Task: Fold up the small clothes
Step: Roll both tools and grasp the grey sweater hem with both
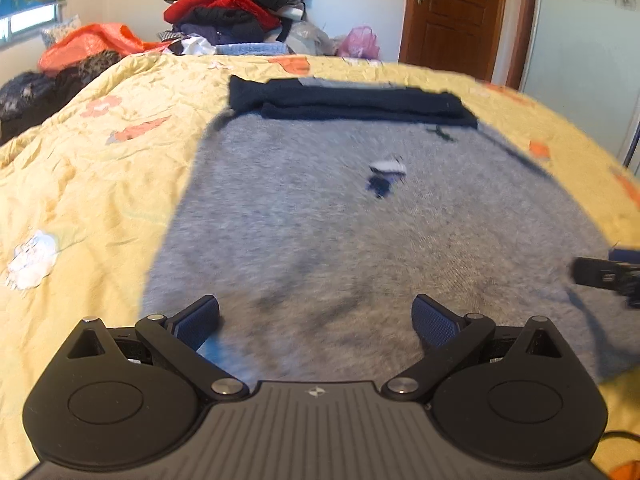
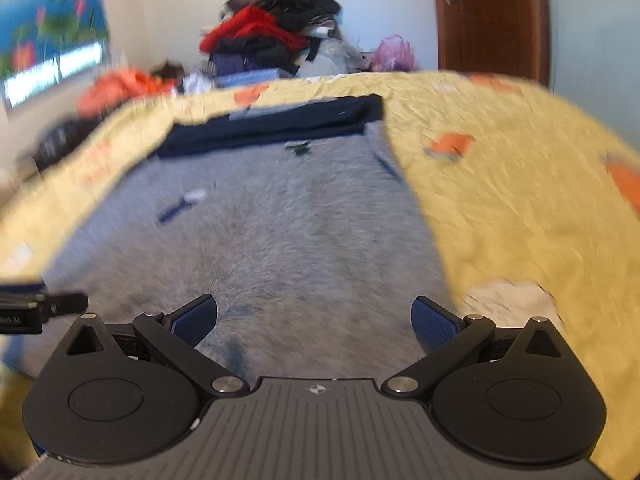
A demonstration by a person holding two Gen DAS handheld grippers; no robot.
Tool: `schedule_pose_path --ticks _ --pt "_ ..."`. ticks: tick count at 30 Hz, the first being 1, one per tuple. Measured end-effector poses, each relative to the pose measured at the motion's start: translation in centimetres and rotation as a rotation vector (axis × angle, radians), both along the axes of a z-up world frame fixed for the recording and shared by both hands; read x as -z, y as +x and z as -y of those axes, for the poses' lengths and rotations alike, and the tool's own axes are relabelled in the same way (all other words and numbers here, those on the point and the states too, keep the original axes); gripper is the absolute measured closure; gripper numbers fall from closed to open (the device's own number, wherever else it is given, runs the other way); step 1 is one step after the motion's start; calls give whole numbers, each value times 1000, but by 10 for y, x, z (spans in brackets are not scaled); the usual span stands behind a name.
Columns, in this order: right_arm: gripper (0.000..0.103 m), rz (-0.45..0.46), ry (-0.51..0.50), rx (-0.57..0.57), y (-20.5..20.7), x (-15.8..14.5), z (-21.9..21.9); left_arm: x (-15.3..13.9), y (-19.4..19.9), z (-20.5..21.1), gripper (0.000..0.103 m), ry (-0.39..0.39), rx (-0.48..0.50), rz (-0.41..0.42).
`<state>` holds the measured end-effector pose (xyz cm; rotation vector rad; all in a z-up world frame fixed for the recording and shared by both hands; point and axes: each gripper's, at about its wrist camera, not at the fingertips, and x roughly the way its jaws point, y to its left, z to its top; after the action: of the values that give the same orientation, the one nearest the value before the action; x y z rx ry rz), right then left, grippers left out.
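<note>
A grey knit garment [image 1: 320, 216] lies flat on the yellow floral bedspread [image 1: 80, 168], with a navy band [image 1: 344, 102] folded across its far end and a small white label [image 1: 387, 167] near the middle. My left gripper [image 1: 316, 320] hovers open over the garment's near part, nothing between its blue pads. In the right wrist view the same grey garment [image 2: 280, 224] fills the centre, its navy band [image 2: 276, 124] at the far end. My right gripper [image 2: 314, 320] is open above the near right part. Each gripper shows at the other view's edge [image 1: 608, 274] [image 2: 36, 306]. Both views are motion-blurred.
A tall heap of red, black and purple clothes [image 1: 236, 8] rises past the bed's far edge, with an orange bag [image 1: 88, 46] at left and a pink bag [image 1: 360, 42]. A brown wooden door [image 1: 456, 16] stands at right. Bare bedspread [image 2: 520, 208] lies right of the garment.
</note>
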<state>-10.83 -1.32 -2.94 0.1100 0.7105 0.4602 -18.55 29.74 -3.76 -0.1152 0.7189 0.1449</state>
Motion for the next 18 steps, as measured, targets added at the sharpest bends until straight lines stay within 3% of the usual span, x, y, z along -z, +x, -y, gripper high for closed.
schedule_pose_path --ticks 3,4,6,9,11,14,18 --pt "2 -174 206 75 13 2 55 -3 -13 -33 0 -125 -9 -14" --pt "7 -225 263 83 17 6 70 0 -14 -44 0 -187 -12 -39" --pt "10 -267 341 79 23 8 88 -2 -21 -61 0 -292 14 -12" --pt "8 -332 385 52 32 10 95 0 -22 -81 0 -493 40 -29" --pt "7 -386 425 -9 37 13 92 6 -19 -89 0 -678 115 -64" --pt "7 -472 477 -94 43 17 83 21 -14 -100 0 -923 154 -117" --pt "11 -516 497 -124 42 18 83 32 -13 -120 0 -1100 114 -123"
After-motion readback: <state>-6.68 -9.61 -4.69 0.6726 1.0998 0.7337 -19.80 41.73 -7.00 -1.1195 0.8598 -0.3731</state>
